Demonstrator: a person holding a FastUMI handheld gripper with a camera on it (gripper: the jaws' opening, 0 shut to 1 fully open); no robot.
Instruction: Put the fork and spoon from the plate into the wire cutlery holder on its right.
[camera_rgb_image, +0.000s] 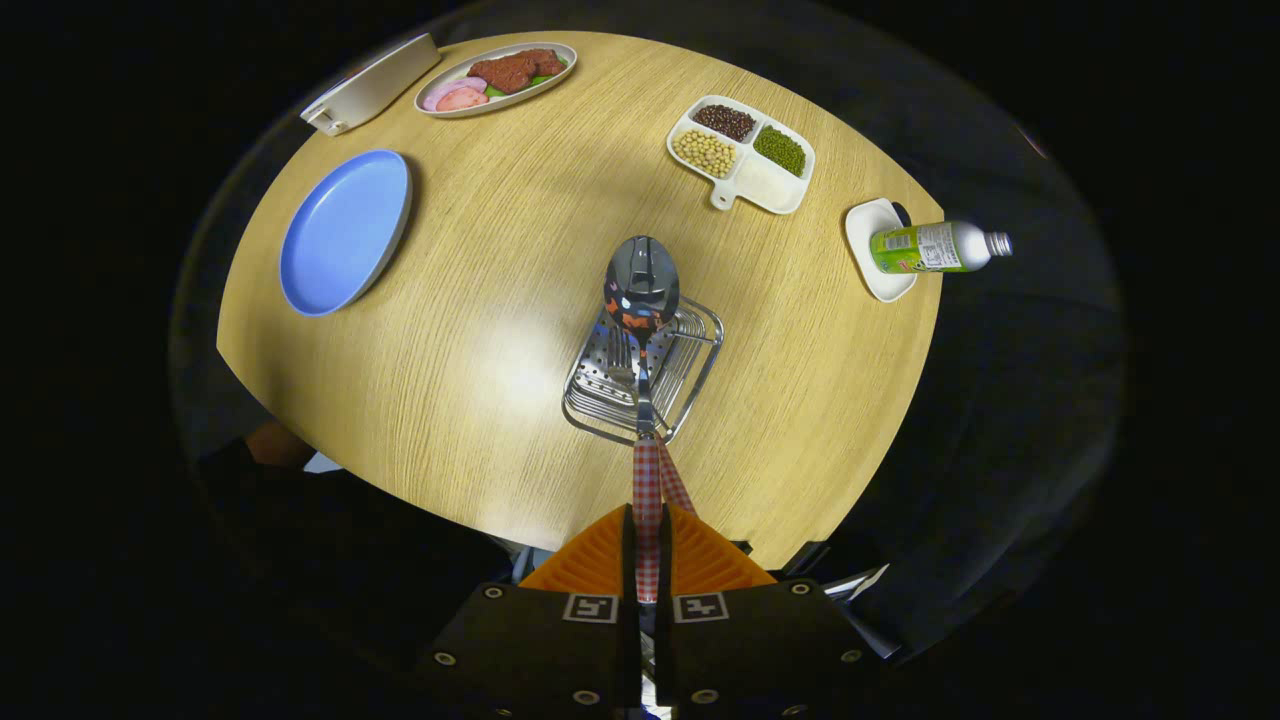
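The tongs (647, 540), at bottom centre and aimed down at the wooden counter (480, 330), are clenched on the checkered handle of the spoon (642, 285). Its bowl hangs over the wire cutlery holder (690, 365) at mid-frame, where the fork (619, 362) already stands. The blue plate (345, 230) lies bare at upper left.

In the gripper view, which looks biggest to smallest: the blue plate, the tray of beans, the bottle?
1. Blue plate, clearly the largest.
2. Divided tray of beans.
3. Bottle, lying on its side on a small white dish, close to the tray in length.
The gripper is shut on the spoon.
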